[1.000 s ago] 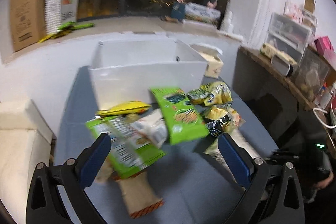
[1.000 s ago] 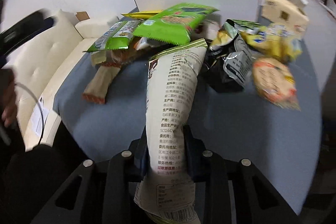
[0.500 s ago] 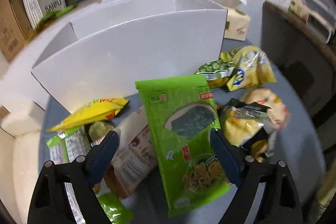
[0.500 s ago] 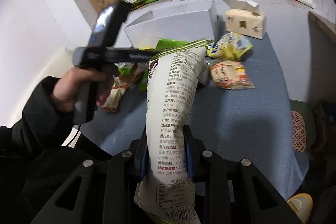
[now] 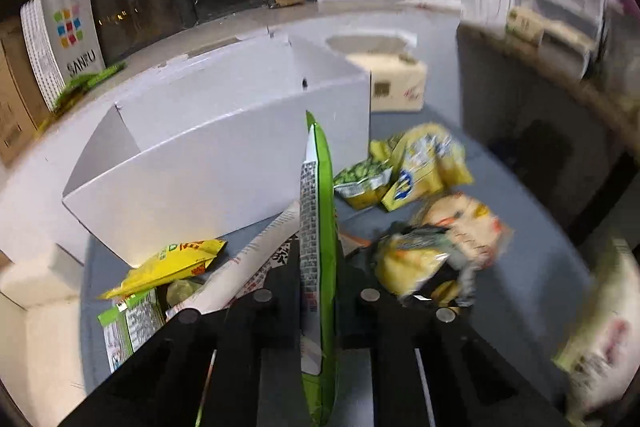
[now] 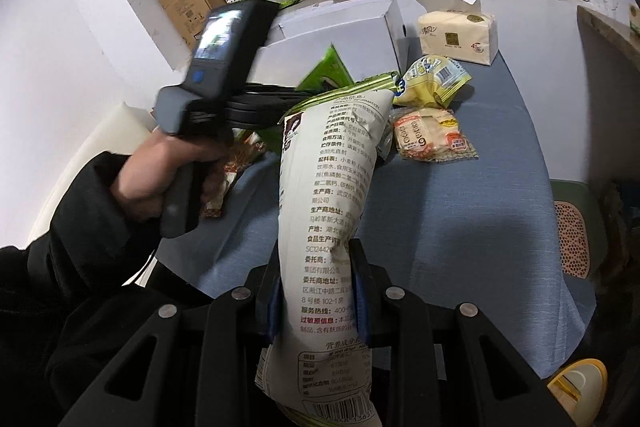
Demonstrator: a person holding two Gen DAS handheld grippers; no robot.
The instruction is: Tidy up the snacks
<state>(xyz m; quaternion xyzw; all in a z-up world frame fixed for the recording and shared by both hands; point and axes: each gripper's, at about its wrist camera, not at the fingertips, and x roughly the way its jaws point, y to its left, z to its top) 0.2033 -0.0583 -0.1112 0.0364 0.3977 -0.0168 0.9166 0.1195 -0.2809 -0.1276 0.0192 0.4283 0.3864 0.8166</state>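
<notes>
R tool [image 6: 316,291] clamped on tall white bag [image 6: 332,187], held upright above blue desk [image 6: 480,227]. L hand [image 6: 160,175] grips L tool [image 6: 224,67], which pinches green pack [image 6: 326,71] w/ white box [image 6: 340,39] behind. On desk to the right: yellow pack [image 6: 434,79], bread pack [image 6: 432,139], tissue pack [image 6: 458,33] further back.

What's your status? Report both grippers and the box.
Left gripper shut on green snack pack. Right gripper shut on white snack bag. White box open ahead; loose snacks on table between.
</notes>
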